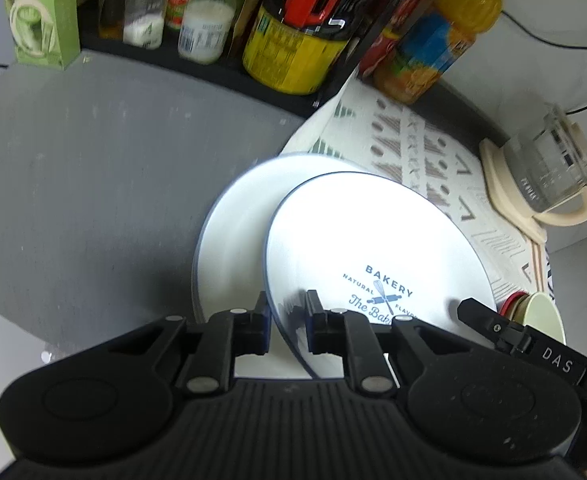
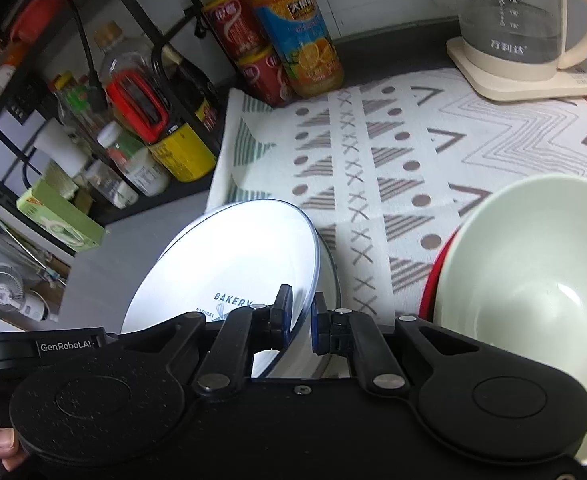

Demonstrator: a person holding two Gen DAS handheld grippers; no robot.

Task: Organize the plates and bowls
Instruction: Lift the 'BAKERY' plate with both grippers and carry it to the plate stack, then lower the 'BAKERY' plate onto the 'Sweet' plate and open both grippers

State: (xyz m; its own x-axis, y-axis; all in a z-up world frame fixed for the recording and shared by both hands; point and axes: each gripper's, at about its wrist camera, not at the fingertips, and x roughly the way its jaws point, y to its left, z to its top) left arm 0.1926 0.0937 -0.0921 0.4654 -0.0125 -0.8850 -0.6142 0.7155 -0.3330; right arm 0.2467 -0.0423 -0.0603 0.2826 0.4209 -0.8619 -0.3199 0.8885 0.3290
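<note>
My left tongs [image 1: 287, 320] and right tongs [image 2: 302, 322] are both clenched on the rim of the Bakery plate [image 1: 373, 240], holding it tilted over a second plate [image 1: 233, 220] on the grey worktop [image 1: 93, 180], beside the patterned mat [image 2: 413, 160] and the green bowl [image 2: 533, 260]

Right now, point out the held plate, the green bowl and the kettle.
held plate [image 1: 373, 232], left wrist view, bare white centre.
green bowl [image 2: 533, 264], right wrist view, inner wall.
kettle [image 2: 509, 12], right wrist view, glass body.
</note>
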